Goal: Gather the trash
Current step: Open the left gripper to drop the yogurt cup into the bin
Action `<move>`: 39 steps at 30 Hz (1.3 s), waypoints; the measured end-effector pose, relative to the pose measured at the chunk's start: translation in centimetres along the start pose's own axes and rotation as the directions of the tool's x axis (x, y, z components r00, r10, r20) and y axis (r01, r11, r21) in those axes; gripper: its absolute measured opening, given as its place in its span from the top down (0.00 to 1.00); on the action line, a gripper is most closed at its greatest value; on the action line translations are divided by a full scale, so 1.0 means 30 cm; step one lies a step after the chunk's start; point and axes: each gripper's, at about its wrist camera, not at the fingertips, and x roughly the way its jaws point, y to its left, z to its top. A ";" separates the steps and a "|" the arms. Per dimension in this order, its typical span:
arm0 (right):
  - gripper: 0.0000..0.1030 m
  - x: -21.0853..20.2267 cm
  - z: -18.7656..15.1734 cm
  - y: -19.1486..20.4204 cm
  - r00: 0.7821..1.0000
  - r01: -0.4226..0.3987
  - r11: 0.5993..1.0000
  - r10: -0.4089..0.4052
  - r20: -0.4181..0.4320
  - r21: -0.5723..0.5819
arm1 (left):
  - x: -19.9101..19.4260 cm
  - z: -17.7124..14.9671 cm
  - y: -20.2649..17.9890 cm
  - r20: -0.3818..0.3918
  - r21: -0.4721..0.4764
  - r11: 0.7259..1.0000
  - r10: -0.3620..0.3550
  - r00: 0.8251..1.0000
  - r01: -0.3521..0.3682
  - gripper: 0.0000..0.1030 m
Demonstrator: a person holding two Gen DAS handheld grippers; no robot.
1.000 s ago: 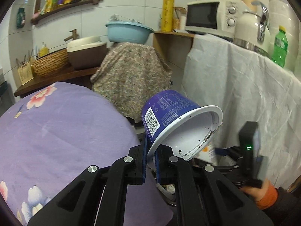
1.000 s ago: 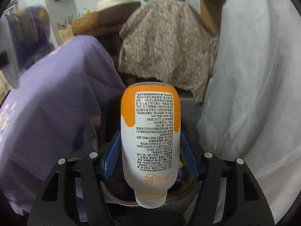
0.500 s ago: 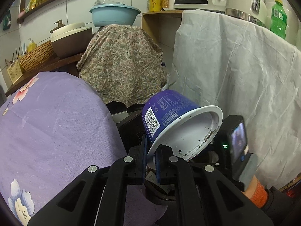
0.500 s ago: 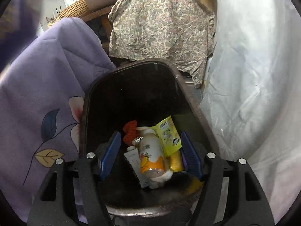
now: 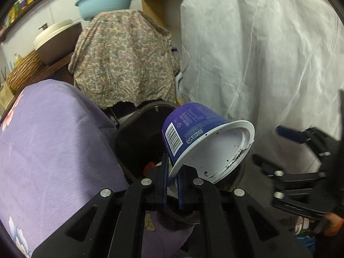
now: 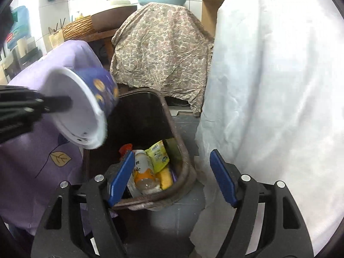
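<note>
- Left wrist view: the left gripper (image 5: 173,185) has its fingers pinched almost together on the rim of a blue cup (image 5: 197,142), one finger outside the wall and one inside.
- The cup tilts up and away from the fingers, white inside facing the camera, barcode on the near side.
- Just beyond and below the fingers stands the dark trash bin (image 5: 137,142), between a purple flowered cloth (image 5: 53,146) to their left and a white sheet (image 5: 258,60) to their right.
- The right gripper (image 5: 286,148) shows blurred at the right edge.
- Right wrist view: the right gripper (image 6: 172,176) has its fingers wide apart with nothing between them; they have just been opening.
- Below the left finger, inside the bin (image 6: 182,150), lie an orange-and-white bottle (image 6: 144,169) and a yellow packet (image 6: 158,155).
- The cup (image 6: 86,107) hangs up and left of the fingers, over the bin's left edge, held by the left gripper (image 6: 56,104).
</note>
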 end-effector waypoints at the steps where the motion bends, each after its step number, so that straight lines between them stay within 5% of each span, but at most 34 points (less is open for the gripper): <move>1: 0.30 -0.015 -0.005 -0.007 1.000 0.009 1.000 -0.009 0.003 -0.002 | 0.015 0.001 -0.008 -0.012 0.008 1.000 0.005 1.000 -0.005 0.92; 9: 0.25 -0.098 -0.026 -0.042 0.999 0.047 0.999 -0.047 0.026 0.011 | 0.136 -0.017 -0.033 -0.107 0.034 0.999 0.013 0.994 -0.009 0.88; 12: 0.25 -0.121 -0.030 -0.051 0.998 0.044 0.999 -0.045 0.038 0.020 | 0.144 -0.027 -0.039 -0.110 0.041 0.999 0.013 0.994 -0.009 0.70; 15: 0.25 -0.140 -0.029 -0.051 0.997 0.059 0.998 -0.060 0.049 0.014 | 0.127 -0.024 -0.038 -0.081 0.037 0.999 0.015 0.997 -0.012 0.52; 22: 0.25 -0.185 -0.020 -0.056 0.995 0.058 0.998 -0.060 0.079 0.031 | 0.007 0.006 -0.024 0.019 0.014 1.000 0.007 1.000 -0.007 0.44; 26: 0.24 -0.202 -0.012 -0.035 0.994 0.050 0.998 -0.052 0.093 0.028 | -0.135 0.009 -0.005 0.128 -0.006 1.000 0.017 0.992 -0.017 0.31; 32: 0.16 -0.265 0.014 0.015 0.989 -0.018 0.999 0.011 0.146 0.046 | -0.378 -0.079 0.089 0.310 -0.059 0.997 0.067 0.948 -0.051 0.08; 39: 0.06 -0.382 0.052 0.146 0.966 -0.086 0.995 0.073 0.249 0.044 | -0.599 -0.219 0.204 0.429 -0.186 0.969 0.228 0.874 -0.162 0.05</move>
